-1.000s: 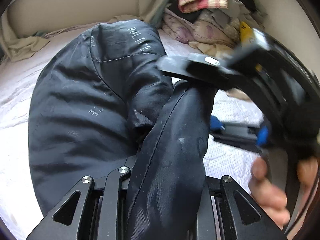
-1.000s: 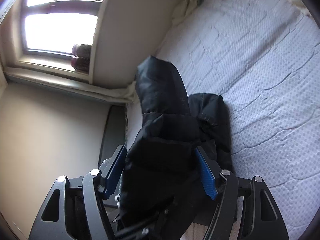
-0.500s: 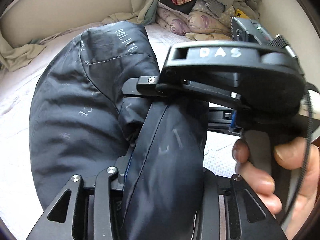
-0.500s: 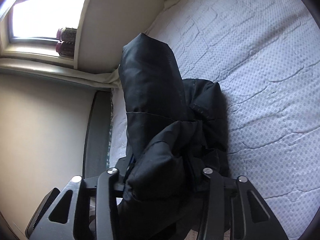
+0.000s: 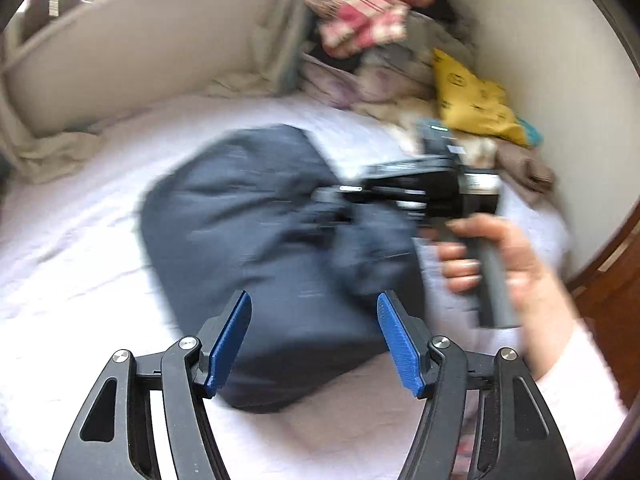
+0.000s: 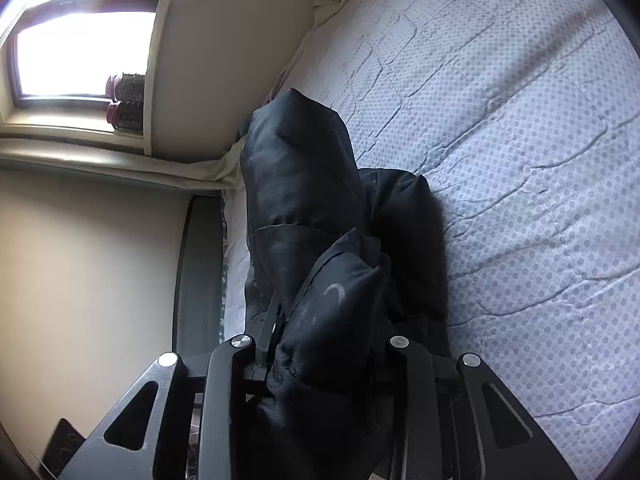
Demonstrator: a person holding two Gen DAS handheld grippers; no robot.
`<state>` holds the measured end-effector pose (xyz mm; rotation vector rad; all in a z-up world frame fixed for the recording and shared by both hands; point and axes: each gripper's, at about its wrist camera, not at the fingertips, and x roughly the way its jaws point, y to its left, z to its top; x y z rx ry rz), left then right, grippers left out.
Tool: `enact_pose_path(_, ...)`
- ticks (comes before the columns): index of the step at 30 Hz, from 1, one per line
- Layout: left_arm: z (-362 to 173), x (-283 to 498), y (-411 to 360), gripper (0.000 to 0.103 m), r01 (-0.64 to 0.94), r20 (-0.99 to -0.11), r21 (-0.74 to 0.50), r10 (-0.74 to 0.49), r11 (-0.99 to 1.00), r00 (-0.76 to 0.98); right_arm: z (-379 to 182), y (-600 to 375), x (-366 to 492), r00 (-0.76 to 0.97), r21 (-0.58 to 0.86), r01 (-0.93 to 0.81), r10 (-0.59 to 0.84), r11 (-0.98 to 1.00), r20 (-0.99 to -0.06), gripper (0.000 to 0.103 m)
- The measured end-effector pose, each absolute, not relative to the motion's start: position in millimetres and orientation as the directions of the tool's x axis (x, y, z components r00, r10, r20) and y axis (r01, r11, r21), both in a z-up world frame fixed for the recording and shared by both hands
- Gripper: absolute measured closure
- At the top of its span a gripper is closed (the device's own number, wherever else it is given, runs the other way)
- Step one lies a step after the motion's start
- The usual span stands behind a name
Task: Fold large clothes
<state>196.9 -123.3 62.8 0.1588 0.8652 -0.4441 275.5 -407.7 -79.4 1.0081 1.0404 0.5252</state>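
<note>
In the left wrist view, the left tongs (image 5: 314, 340) are spread wide and hold nothing; the two blue pads (image 5: 230, 344) stand apart above the near edge of the dark jacket (image 5: 256, 248). The jacket lies as a thick, puffy bundle on the white bed (image 5: 80, 248), roughly in the middle of it. On the far right side of the bundle, the right tongs (image 5: 340, 200) reach into the fabric, with the person's right hand (image 5: 492, 256) around the grip. This picture is blurred by motion, so I cannot tell from here how these tongs are set. Behind the jacket, a pile of other clothes (image 5: 380, 40) and a yellow bag (image 5: 472, 100) lie against the wall, well apart from the work.

In the right wrist view, the right tongs (image 6: 324, 364) are pressed together on a padded fold of the jacket (image 6: 304, 184), which fills the gap between the fingers. The remaining part of the jacket rises as a hump in front, next to the edge of the bed (image 6: 520, 160) and close to the wall under the window (image 6: 80, 52).

I think the right tongs pinch this fold in order to carry it over the body of the jacket, while the left tongs are free to take a new grip or press the bundle flat. Such thick filling will probably spring open when nothing holds it.
</note>
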Motion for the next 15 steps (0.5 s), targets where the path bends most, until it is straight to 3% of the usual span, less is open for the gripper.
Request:
enact_pose_path(4, 23, 218, -94, 0.036, 0.345, -0.784, 0.012, -0.205, 0.939, 0.586, -83, -413, 272, 0.45, 0.875, 0.097, 0.763, 0.474, -0.463, 0.076)
enact_pose_path(9, -16, 234, -98, 0.036, 0.378, -0.797, -0.079, -0.286, 0.922, 0.532, -86, -423, 266, 0.462, 0.856, 0.126, 0.734, 0.501, -0.498, 0.074)
enact_pose_path(12, -21, 237, -102, 0.036, 0.392, -0.794, -0.066, -0.286, 0.918, 0.537, -77, -430, 259, 0.479, 0.827, 0.159, 0.691, 0.539, -0.542, 0.053)
enact_pose_path(13, -20, 238, -104, 0.036, 0.396, -0.793, -0.052, -0.279, 0.917, 0.541, -67, -435, 254, 0.498, 0.806, 0.18, 0.655, 0.564, -0.569, 0.037)
enact_pose_path(14, -20, 241, -104, 0.036, 0.392, -0.794, -0.059, -0.281, 0.918, 0.54, -59, -440, 248, 0.516, 0.79, 0.187, 0.626, 0.584, -0.585, 0.029)
enact_pose_path(15, -20, 241, -103, 0.036, 0.383, -0.795, -0.072, -0.285, 0.921, 0.535, -49, -443, 243, 0.532, 0.774, 0.185, 0.601, 0.605, -0.597, 0.029)
